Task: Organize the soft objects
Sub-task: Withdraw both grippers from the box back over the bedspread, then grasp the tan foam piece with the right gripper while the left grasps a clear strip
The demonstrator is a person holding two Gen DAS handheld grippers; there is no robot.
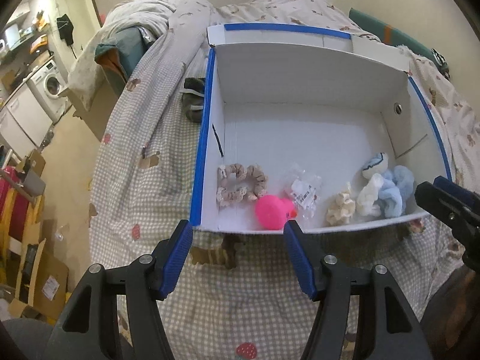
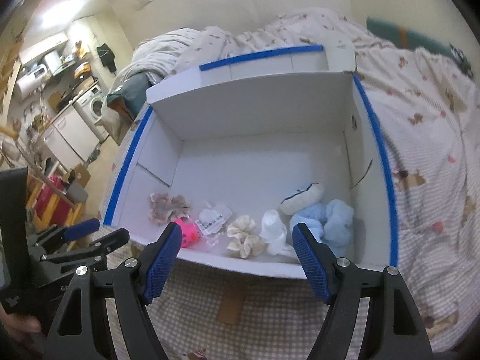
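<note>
A white cardboard box with blue-taped edges sits on the bed; it also shows in the right wrist view. Along its near wall lie a beige scrunchie, a pink rubber duck, a clear plastic packet, a cream scrunchie, a white soft item and a light blue fluffy item. My left gripper is open and empty just before the box's near wall. My right gripper is open and empty over the near wall, and shows at the right edge of the left wrist view.
The checked bedspread lies around the box. A dark folded sock lies left of the box. A crumpled duvet and pillows are at the bed's far end. A washing machine and floor clutter stand at left.
</note>
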